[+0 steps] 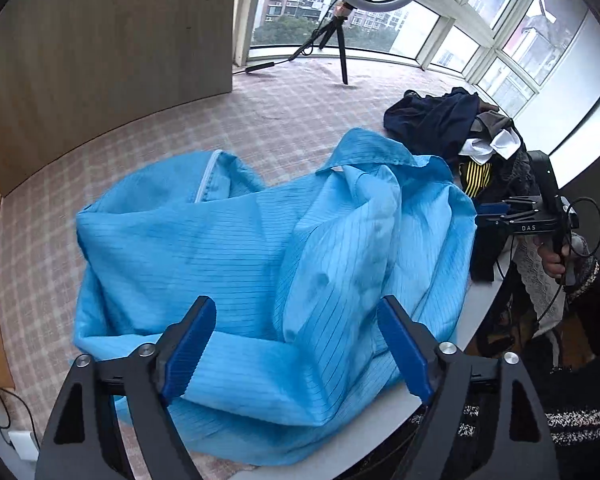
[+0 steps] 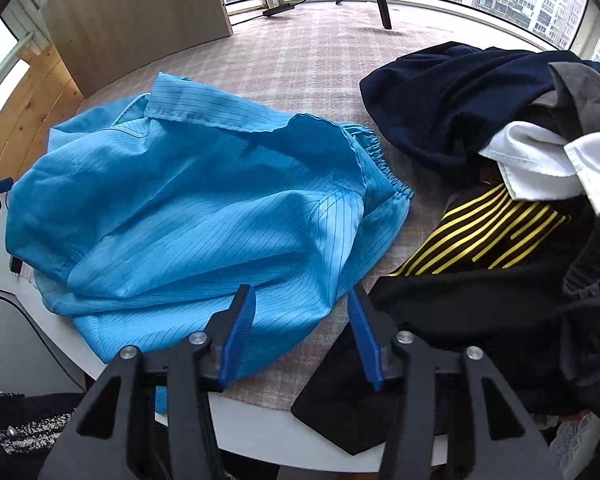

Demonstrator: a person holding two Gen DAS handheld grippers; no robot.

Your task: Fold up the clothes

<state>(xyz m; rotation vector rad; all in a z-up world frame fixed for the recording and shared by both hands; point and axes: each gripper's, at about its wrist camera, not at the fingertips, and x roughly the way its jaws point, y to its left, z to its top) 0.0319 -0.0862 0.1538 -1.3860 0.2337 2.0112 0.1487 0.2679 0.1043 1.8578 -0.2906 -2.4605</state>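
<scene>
A blue pinstriped garment (image 1: 260, 264) lies crumpled on the table, its collar (image 1: 376, 148) toward the far side. My left gripper (image 1: 296, 312) is open just above its near folded edge, nothing between the fingers. In the right wrist view the same blue garment (image 2: 188, 208) fills the left and middle, with its elastic cuff (image 2: 384, 172) to the right. My right gripper (image 2: 302, 300) is open over the garment's near right edge, holding nothing. The right gripper (image 1: 488, 214) also shows at the far right of the left wrist view, held by a hand.
A pile of dark, white and yellow-striped clothes (image 2: 500, 168) sits right of the blue garment. The checked tablecloth (image 1: 284, 108) covers the table, whose white rim (image 2: 308, 432) runs along the near side. A wooden panel (image 1: 108, 60) stands at the left. A ring light tripod (image 1: 340, 40) stands by the windows.
</scene>
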